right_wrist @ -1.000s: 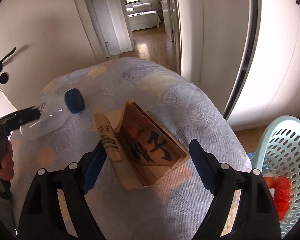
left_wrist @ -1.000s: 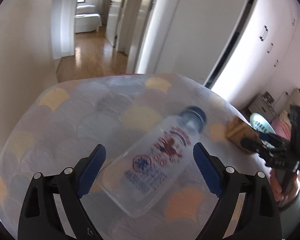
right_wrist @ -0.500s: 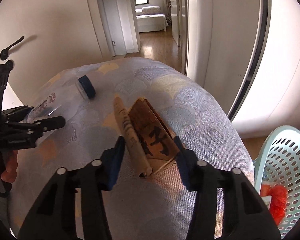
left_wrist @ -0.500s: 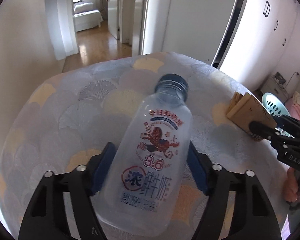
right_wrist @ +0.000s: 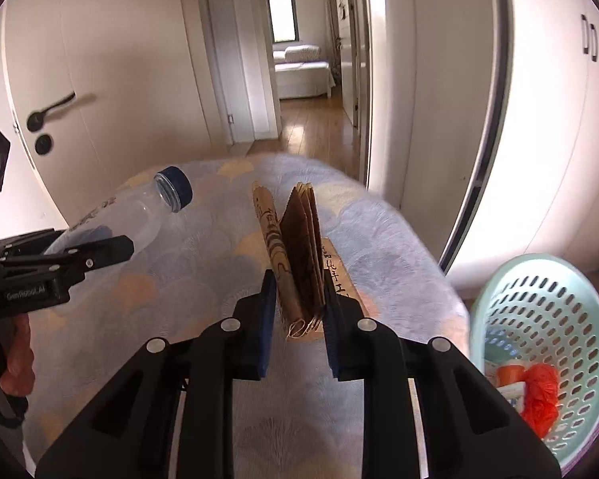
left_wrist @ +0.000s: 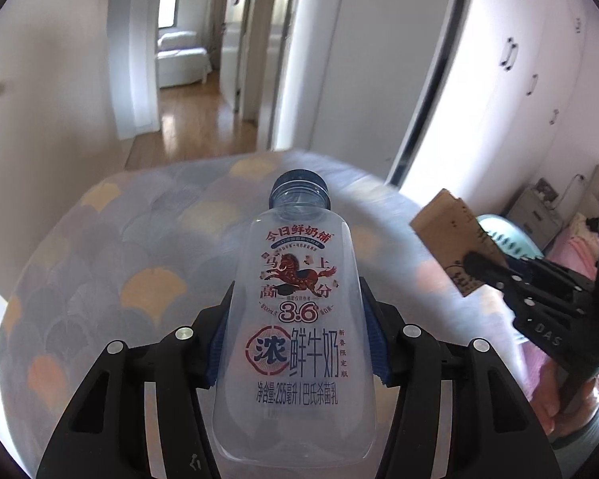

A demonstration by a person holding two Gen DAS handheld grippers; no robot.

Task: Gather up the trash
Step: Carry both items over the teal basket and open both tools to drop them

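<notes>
A clear empty milk bottle (left_wrist: 299, 319) with a blue cap and red horse label sits between the blue pads of my left gripper (left_wrist: 297, 343); its jaws are closing and the pads press the bottle's sides. The bottle (right_wrist: 139, 207) and left gripper (right_wrist: 112, 247) also show at the left of the right wrist view, raised off the cloth. My right gripper (right_wrist: 299, 307) is shut on a folded brown paper bag (right_wrist: 299, 247), held on edge above the cloth. That bag (left_wrist: 447, 235) and right gripper (left_wrist: 483, 267) appear at the right of the left wrist view.
Below both grippers lies a rounded surface under a fan-patterned cloth (left_wrist: 139, 259). A light-green perforated basket (right_wrist: 539, 303) stands on the floor to the right, with red trash (right_wrist: 539, 391) inside. White doors and wardrobe lie beyond; a hand (right_wrist: 16, 359) holds the left gripper.
Both grippers closed from wide open, the left onto the bottle and the right onto the paper bag. Both items rose off the cloth; the bottle now points straight ahead and the bag stands on edge.
</notes>
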